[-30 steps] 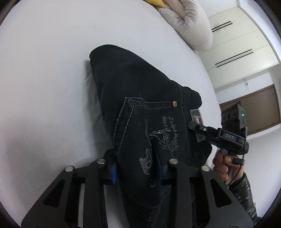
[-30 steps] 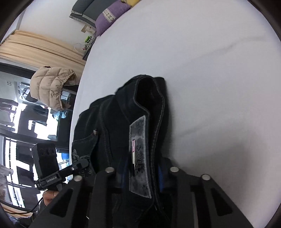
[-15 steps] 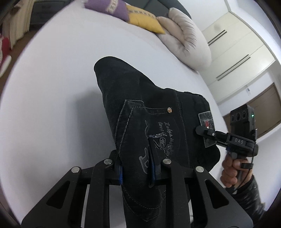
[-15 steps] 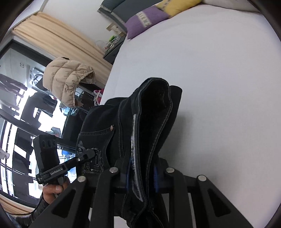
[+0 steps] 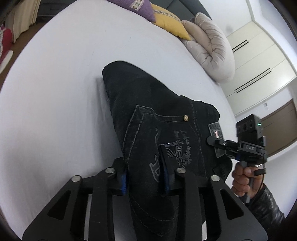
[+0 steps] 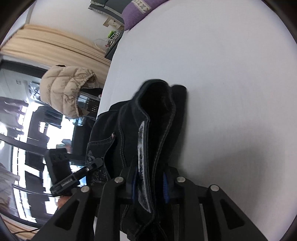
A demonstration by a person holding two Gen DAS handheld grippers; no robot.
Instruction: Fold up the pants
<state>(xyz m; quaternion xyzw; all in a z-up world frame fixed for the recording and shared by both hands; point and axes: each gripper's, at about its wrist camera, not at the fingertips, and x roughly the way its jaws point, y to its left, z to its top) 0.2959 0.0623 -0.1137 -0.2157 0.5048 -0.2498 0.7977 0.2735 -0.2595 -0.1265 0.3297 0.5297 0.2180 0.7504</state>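
Left gripper (image 5: pixel 144 172) clamps black pants (image 5: pixel 157 115); right gripper (image 5: pixel 215 142) apparently pinches waistband.

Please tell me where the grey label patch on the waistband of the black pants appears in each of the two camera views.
Left wrist view: the grey patch sits at the right, on the waistband edge of the pants, held by the right gripper.
Right wrist view: the patch is seen edge-on, centre-low, running down between this gripper's jaws.
Shared landmark: the purple pillow on the white bed.
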